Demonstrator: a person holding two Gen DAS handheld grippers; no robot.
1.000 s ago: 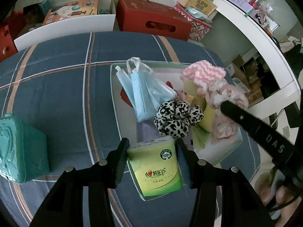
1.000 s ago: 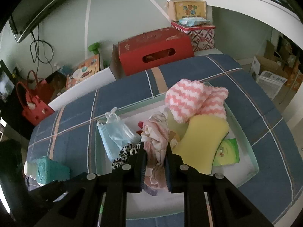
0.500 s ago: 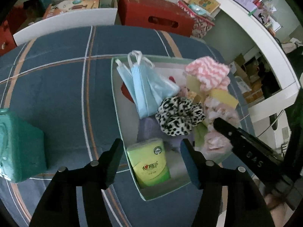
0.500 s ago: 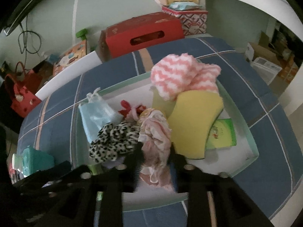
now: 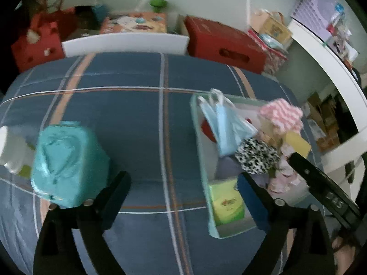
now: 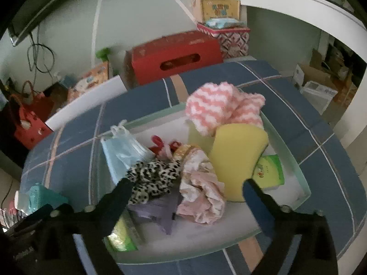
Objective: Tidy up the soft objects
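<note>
A pale green tray [image 6: 286,151] on the blue plaid cloth holds soft things: a pink frilly cloth [image 6: 201,192], a leopard scrunchie [image 6: 151,178], blue face masks [image 6: 123,151], a yellow sponge [image 6: 236,158], a pink-white zigzag towel [image 6: 220,107] and green tissue packs [image 6: 269,171]. My right gripper [image 6: 185,190] is open above the pink cloth, holding nothing. My left gripper [image 5: 183,182] is open and empty over bare cloth left of the tray [image 5: 201,167]; a green tissue pack [image 5: 226,201] lies in the tray's near corner.
A teal soft bag [image 5: 66,162] sits on the cloth at the left, with a white object [image 5: 11,149] beside it. Red boxes [image 5: 224,45] and a white board [image 5: 123,43] stand beyond the far edge. A white shelf [image 5: 332,68] runs at the right.
My left gripper let go of the green tissue pack in the tray and swung left, opening wide. My right gripper opened and released the pink frilly cloth onto the tray.
</note>
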